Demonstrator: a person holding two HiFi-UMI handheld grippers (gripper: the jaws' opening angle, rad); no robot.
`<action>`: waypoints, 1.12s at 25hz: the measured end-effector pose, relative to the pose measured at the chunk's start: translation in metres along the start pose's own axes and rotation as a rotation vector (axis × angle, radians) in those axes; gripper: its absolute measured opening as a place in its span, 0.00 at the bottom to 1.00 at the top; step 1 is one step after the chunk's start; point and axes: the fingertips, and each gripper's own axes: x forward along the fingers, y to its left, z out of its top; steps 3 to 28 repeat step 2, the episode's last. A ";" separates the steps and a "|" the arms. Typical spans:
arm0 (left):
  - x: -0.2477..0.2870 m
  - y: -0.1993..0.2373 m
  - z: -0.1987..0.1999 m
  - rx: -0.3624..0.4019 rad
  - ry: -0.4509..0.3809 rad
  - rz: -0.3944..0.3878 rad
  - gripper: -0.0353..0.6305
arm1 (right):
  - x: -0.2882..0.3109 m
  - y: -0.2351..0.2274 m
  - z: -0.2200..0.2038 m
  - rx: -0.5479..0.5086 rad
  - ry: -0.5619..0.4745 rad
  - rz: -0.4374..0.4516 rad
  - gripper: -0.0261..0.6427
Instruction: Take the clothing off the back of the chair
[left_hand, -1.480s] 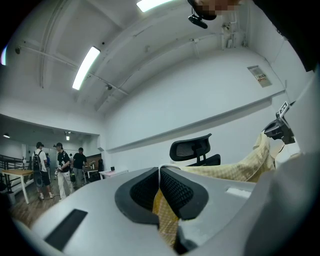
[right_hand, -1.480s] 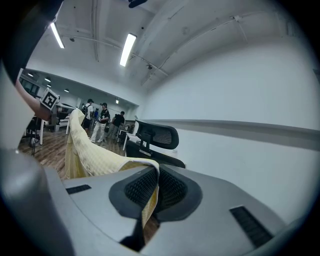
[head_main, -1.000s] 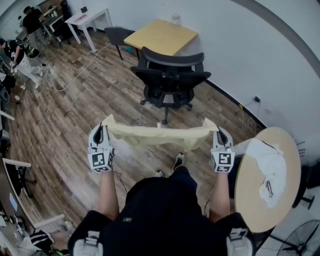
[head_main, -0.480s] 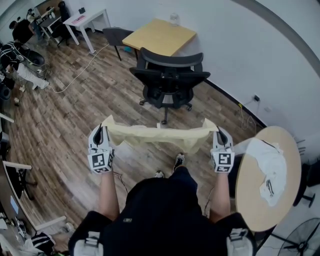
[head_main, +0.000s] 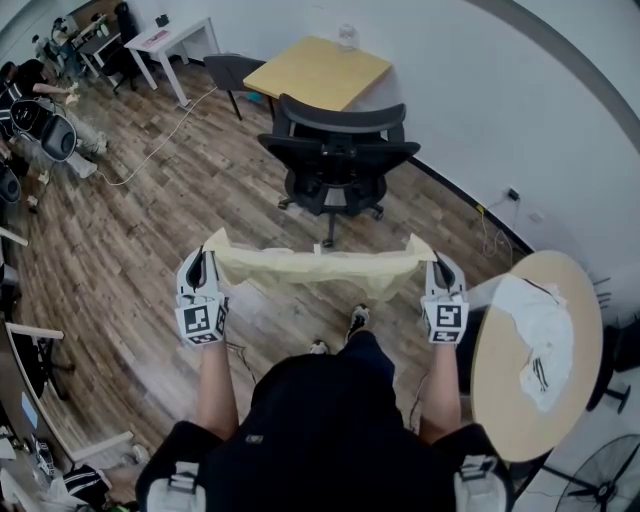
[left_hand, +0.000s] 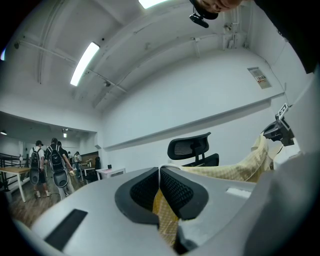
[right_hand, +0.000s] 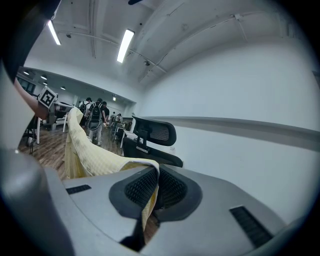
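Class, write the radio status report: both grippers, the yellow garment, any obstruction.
Left gripper shut on yellow garment corner; right gripper shut on the other. Garment stretched between them, off the black chair. No obstruction seen.

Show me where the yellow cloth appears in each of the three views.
Head view: yellow cloth at centre, stretched between left gripper and right gripper.
Left gripper view: cloth bottom centre, pinched in the jaws, trailing right.
Right gripper view: cloth lower left, leading from the jaws.
Shared landmark: black office chair, beyond the cloth in every view.
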 end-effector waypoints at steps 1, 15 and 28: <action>0.000 0.000 0.000 0.001 0.000 -0.001 0.06 | 0.000 0.000 0.000 0.000 0.001 0.000 0.04; 0.000 -0.001 0.000 0.002 0.000 -0.002 0.06 | -0.001 0.000 -0.001 0.001 0.002 0.000 0.04; 0.000 -0.001 0.000 0.002 0.000 -0.002 0.06 | -0.001 0.000 -0.001 0.001 0.002 0.000 0.04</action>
